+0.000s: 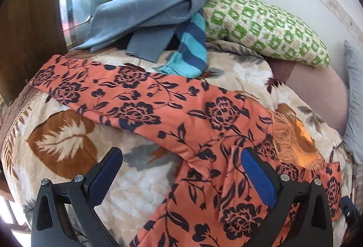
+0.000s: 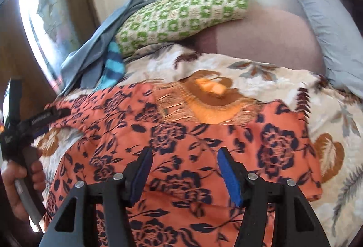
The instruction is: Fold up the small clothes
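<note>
- Spread over the bed, a leaf-print blanket is carrying the orange floral garment, which is lying flat.
- Left gripper is hovering wide open, gripping nothing.
- Right gripper is standing partly open above the garment, empty.
- Behind, a green-patterned pillow is sitting beside a grey-blue cloth.

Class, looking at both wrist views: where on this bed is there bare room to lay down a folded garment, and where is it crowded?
Free: blanket left of the orange floral garment, and the plain sheet between green pillow and grey pillow. Crowded: the clothes heap.
</note>
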A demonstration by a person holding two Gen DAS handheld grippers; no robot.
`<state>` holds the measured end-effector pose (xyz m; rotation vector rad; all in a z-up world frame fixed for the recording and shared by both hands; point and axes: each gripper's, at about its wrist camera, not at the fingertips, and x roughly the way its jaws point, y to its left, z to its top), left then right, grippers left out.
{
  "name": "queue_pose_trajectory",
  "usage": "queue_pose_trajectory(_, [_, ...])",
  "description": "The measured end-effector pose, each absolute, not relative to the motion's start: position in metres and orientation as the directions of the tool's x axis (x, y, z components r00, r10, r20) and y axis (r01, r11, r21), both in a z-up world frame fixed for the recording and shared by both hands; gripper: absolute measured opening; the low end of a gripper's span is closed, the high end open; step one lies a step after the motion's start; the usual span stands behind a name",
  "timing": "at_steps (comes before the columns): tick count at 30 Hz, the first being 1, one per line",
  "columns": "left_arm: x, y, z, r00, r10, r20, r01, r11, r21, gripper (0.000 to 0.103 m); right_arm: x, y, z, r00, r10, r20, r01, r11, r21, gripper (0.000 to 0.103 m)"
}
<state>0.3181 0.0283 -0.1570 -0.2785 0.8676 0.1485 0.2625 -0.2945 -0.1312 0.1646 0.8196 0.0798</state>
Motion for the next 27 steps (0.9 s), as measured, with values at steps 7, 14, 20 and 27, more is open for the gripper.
queue_pose_trajectory(7, [0.325, 0.036, -0.168, 0.616, 0.019, -0.788, -0.272, 0.943, -0.190, 0.093, 0.288, -0.294, -0.140, 0.605, 0.290, -0.741, -0.042, 0.942, 0.334, 0.063])
queue_pose_trajectory(14, [0.328, 0.082, -0.185, 0.556, 0.084, -0.827, -0.458, 0.861, -0.221, 0.051, 0.349, -0.174, -0.173, 0.384, 0.454, -0.804, -0.276, 0.887, 0.369, 0.063])
queue_pose_trajectory(20, [0.325, 0.106, -0.177, 0.550, 0.204, -0.810, -0.552, 0.816, -0.169, 0.069, 0.380, -0.103, -0.210, 0.274, 0.342, -0.899, -0.329, 0.912, 0.247, 0.065])
queue_pose_trajectory(27, [0.324, 0.114, -0.181, 0.528, 0.195, -0.827, -0.578, 0.795, -0.182, 0.072, 0.389, -0.096, -0.212, 0.329, 0.317, -0.889, -0.340, 0.919, 0.202, 0.008])
